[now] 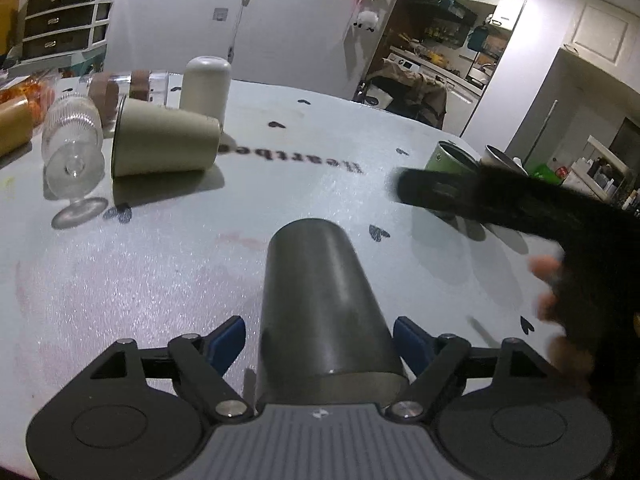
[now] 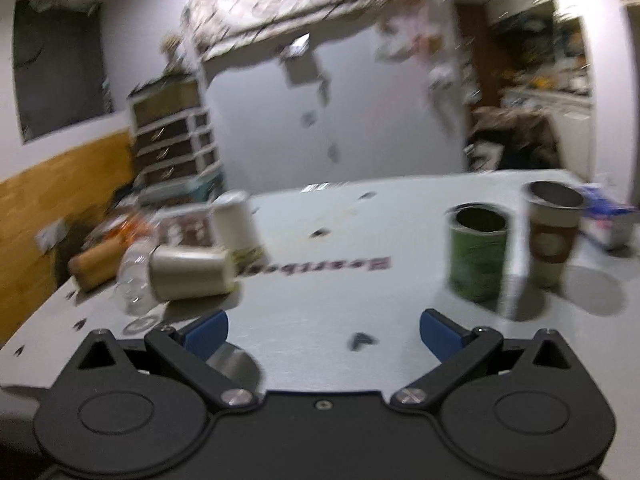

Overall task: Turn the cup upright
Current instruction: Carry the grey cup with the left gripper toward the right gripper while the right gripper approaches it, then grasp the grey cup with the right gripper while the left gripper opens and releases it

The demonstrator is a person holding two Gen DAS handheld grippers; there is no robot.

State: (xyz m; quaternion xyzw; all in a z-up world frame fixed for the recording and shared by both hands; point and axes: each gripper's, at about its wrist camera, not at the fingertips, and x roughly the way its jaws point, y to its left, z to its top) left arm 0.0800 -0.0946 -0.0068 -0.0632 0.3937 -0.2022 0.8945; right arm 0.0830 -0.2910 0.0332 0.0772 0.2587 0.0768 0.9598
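Observation:
A dark grey metal cup lies on its side on the white table, its closed base pointing away from me. My left gripper is open, with one blue fingertip on each side of the cup near its rim end; the gaps show it is not clamped. A beige cup lies on its side at the far left, also in the right wrist view. My right gripper is open and empty above the table. It shows in the left wrist view as a dark blurred shape.
A clear stemmed glass lies beside the beige cup. A white cylinder stands behind it. A green cup and a paper coffee cup stand upright at the right. Clutter lines the table's far left edge.

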